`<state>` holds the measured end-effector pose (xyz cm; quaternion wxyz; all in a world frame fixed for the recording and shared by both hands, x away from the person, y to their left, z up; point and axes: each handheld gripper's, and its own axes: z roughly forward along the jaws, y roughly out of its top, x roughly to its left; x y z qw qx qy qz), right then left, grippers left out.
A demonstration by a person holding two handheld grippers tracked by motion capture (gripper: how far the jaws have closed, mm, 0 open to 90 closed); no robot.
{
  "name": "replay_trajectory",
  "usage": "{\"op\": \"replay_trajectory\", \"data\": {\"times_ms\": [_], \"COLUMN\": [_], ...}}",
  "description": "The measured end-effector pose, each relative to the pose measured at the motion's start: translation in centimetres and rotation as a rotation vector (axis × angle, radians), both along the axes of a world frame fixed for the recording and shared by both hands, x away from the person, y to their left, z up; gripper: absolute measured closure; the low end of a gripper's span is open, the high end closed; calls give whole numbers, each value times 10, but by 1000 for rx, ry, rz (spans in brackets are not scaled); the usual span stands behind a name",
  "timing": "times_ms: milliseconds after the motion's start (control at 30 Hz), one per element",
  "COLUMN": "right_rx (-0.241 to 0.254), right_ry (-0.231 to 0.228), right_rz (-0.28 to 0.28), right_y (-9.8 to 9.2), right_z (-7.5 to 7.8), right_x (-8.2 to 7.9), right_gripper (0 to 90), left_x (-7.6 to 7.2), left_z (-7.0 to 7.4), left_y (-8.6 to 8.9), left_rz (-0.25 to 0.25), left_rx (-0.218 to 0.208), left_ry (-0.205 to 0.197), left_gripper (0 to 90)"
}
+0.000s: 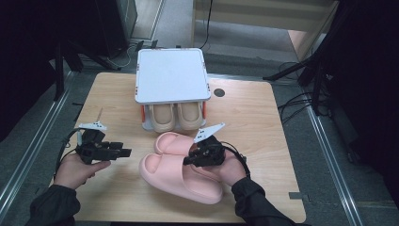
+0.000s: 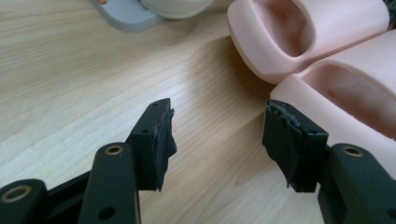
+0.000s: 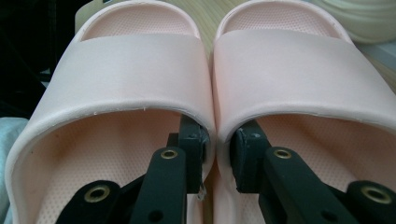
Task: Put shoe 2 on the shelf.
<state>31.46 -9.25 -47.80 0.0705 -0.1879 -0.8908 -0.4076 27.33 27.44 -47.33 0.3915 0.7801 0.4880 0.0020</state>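
Observation:
Two pink slippers lie side by side on the wooden table, the near one (image 1: 174, 179) and the far one (image 1: 169, 142). My right gripper (image 1: 190, 158) is over their heel ends. In the right gripper view one jaw sits inside each slipper, left slipper (image 3: 135, 70) and right slipper (image 3: 299, 70), and the right gripper (image 3: 218, 149) is shut on their two adjoining side walls, pinching them together. My left gripper (image 1: 126, 152) hovers just left of the slippers' toes. Its jaws stand open over bare wood, left gripper (image 2: 217, 135), with the pink slippers (image 2: 299, 32) off to the right.
A small rack with a white square top (image 1: 171, 75) stands at the table's far middle, a beige pair of slippers (image 1: 176, 115) on its lower shelf. The rack's grey base (image 2: 126, 14) is ahead of the left gripper. A round dark hole (image 1: 219, 92) sits right of the rack.

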Motion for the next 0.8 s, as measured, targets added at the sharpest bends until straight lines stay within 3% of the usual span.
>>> {"op": "replay_trajectory", "data": {"times_ms": [433,733,800], "right_rx": [15,20,14], "right_ry": [-2,19,5], "right_rz": [70,94,97], "right_y": [19,24,24], "right_z": [22,46,52], "right_x": [12,21,23], "right_gripper": [772,771,771], "left_x": [-20,-20,-19], "left_z": [-3,-4,-4], "left_y": [16,15,14], "left_rz": [56,50,51], "left_rx": [-2,3,2], "left_ry": [7,9,8], "left_gripper": [424,422,422]}}
